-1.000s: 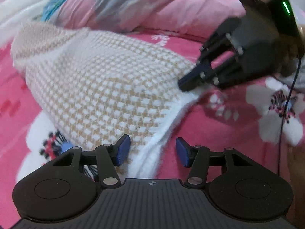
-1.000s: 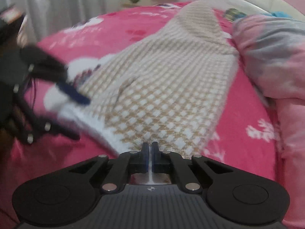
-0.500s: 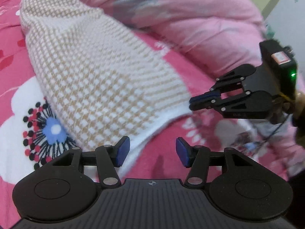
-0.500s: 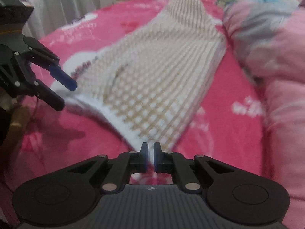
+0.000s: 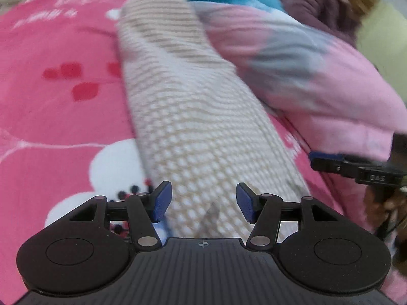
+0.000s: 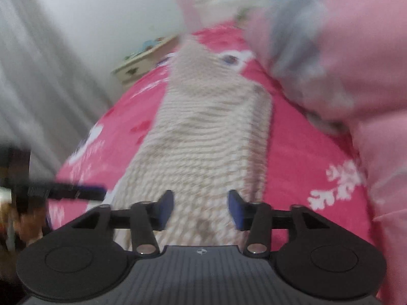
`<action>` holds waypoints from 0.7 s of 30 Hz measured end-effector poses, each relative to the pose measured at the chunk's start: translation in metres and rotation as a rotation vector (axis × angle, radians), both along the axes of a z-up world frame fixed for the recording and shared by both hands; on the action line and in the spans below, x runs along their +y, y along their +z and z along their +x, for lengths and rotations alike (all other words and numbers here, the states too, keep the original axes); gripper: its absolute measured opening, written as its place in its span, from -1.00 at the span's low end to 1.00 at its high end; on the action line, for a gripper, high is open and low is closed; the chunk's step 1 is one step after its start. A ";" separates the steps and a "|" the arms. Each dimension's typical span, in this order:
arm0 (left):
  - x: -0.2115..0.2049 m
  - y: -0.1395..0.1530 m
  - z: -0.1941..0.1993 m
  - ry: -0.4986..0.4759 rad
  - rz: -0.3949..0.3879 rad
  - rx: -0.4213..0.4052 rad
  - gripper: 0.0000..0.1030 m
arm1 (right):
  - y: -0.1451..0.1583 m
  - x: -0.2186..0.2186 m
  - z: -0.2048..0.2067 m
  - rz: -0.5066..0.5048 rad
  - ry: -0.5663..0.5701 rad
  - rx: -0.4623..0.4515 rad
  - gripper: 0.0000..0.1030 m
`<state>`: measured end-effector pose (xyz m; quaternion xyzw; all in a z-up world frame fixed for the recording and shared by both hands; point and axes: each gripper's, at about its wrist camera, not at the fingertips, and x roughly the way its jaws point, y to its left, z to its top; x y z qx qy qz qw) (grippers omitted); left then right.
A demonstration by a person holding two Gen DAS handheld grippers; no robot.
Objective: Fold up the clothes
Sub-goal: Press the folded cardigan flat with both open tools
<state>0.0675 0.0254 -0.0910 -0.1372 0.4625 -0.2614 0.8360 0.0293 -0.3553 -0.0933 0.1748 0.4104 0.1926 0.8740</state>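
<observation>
We're between folds: the beige-and-white checked knit garment [image 5: 203, 132] lies as a long narrow strip on the pink floral bedsheet [image 5: 58, 117], its near end right under both tools. Next, in our judgement, each gripper takes a near corner and carries that end toward the far end, halving the strip lengthwise.

Left gripper [image 5: 203, 204]: jaws spread, having just opened a bit further. Knit shows between the blue pads [image 5: 162, 200], but they aren't pressing it; nothing held.

Right gripper [image 6: 201, 208]: jaws spread, having just opened from nearly shut. Knit sits in the gap, pads clear of it.

Both frames are blurry, so we can't tell whether the fingertips touch the cloth.

Farther out, the strip runs up the bed beside a bunched pink quilt [image 5: 318, 81], touching it along its right edge.
</observation>
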 end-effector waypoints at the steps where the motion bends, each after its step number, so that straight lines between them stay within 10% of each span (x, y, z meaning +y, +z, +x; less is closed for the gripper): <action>1: 0.004 -0.005 0.003 0.013 -0.014 0.021 0.18 | -0.010 -0.009 0.008 0.053 -0.042 0.037 0.02; 10: 0.021 -0.041 0.020 0.118 -0.149 0.160 0.26 | -0.080 -0.040 0.029 0.338 -0.131 0.209 0.27; 21: -0.006 -0.067 -0.032 -0.060 -0.218 0.299 0.38 | -0.093 -0.022 -0.022 0.421 0.010 0.294 0.29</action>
